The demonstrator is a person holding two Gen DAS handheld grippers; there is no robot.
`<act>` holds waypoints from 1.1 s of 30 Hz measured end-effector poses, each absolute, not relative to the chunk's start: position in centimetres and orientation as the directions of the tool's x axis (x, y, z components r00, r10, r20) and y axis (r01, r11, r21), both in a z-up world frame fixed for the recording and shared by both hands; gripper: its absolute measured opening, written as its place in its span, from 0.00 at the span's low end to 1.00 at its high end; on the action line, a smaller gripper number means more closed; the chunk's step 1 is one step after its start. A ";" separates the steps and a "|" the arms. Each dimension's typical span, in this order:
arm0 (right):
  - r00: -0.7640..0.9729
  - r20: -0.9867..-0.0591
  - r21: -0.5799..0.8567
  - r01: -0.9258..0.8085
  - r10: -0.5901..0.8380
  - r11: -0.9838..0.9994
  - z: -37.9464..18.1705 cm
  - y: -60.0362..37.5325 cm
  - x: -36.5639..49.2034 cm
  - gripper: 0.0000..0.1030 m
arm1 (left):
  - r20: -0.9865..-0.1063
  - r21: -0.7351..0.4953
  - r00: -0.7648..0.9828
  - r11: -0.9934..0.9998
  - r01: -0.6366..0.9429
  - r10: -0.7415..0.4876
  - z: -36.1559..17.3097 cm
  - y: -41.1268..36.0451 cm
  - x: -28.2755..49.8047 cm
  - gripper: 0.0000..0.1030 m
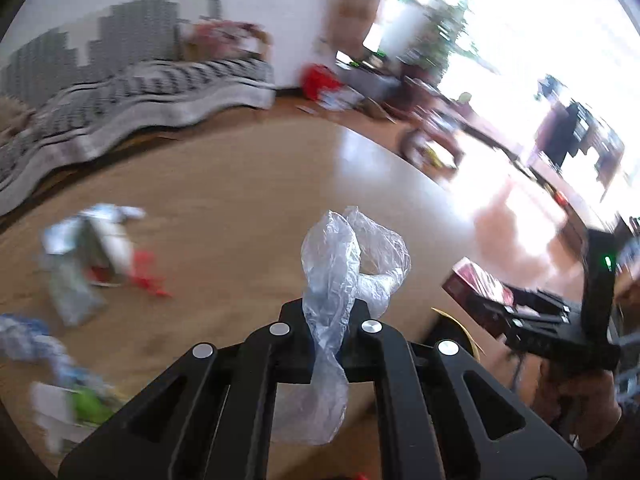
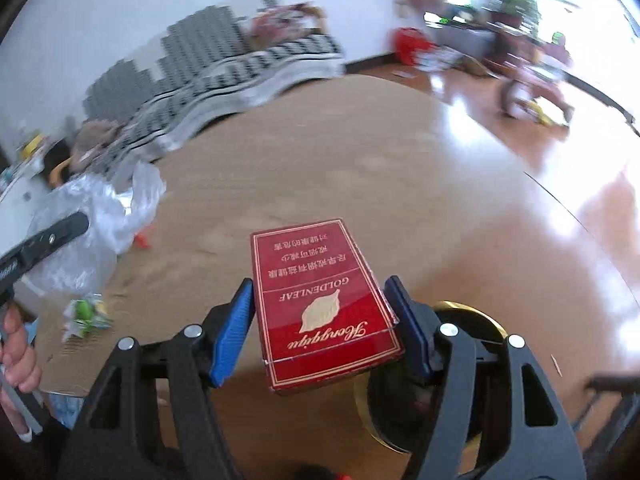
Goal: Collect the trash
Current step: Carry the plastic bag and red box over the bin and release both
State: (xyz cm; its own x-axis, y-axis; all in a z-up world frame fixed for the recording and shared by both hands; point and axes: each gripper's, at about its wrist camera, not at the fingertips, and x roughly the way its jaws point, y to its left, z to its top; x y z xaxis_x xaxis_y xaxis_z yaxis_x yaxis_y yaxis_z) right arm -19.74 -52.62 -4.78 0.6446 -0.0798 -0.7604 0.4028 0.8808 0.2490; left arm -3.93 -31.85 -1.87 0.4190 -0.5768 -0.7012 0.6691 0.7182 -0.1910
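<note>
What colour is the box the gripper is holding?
The cigarette box is red with gold lettering, clearest in the right wrist view.

One clear plastic bag (image 1: 340,280) and one red cigarette pack (image 2: 320,304) — each held in its own tongs, two tongs in all: left tongs (image 1: 326,320), right tongs (image 2: 320,320). On the bench (image 1: 224,184) lie several blurred wrappers — at least three clumps, exact number unclear — among them one green-and-white wrapper (image 2: 84,314).

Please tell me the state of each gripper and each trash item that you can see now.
left gripper: shut on clear plastic bag
right gripper: shut on red cigarette pack, held above table
green wrapper: lying on table
</note>
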 end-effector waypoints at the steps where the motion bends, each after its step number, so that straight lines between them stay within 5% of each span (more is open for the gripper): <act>1: 0.634 -0.768 0.249 0.430 -0.094 0.868 -5.4 -53.8 -21.1 0.63 | -0.707 -0.206 0.394 0.704 0.680 -0.587 -2.5 -33.2 -4.7 0.05; 12: 0.554 -0.816 0.258 0.603 -0.163 0.755 -11.0 -61.5 -31.1 0.62 | -0.857 -0.172 0.169 0.579 0.797 -0.487 -13.5 -49.1 -13.2 0.05; 26: 0.532 -0.837 0.288 0.631 -0.131 0.720 -14.2 -62.8 -32.0 0.62 | -0.886 -0.149 0.126 0.531 0.834 -0.447 -18.3 -51.9 -14.0 0.07; 28: 0.534 -0.835 0.289 0.631 -0.133 0.720 -13.9 -62.6 -31.8 0.62 | -0.888 -0.149 0.120 0.526 0.838 -0.443 -18.5 -52.2 -14.0 0.23; 30: 0.536 -0.834 0.292 0.632 -0.131 0.718 -13.9 -62.6 -31.7 0.62 | -0.881 -0.140 0.143 0.536 0.832 -0.451 -18.3 -52.2 -14.0 0.62; 33: 0.536 -0.834 0.293 0.630 -0.129 0.719 -13.9 -62.8 -31.7 0.62 | -0.871 -0.140 0.149 0.528 0.837 -0.468 -18.0 -52.1 -14.2 0.63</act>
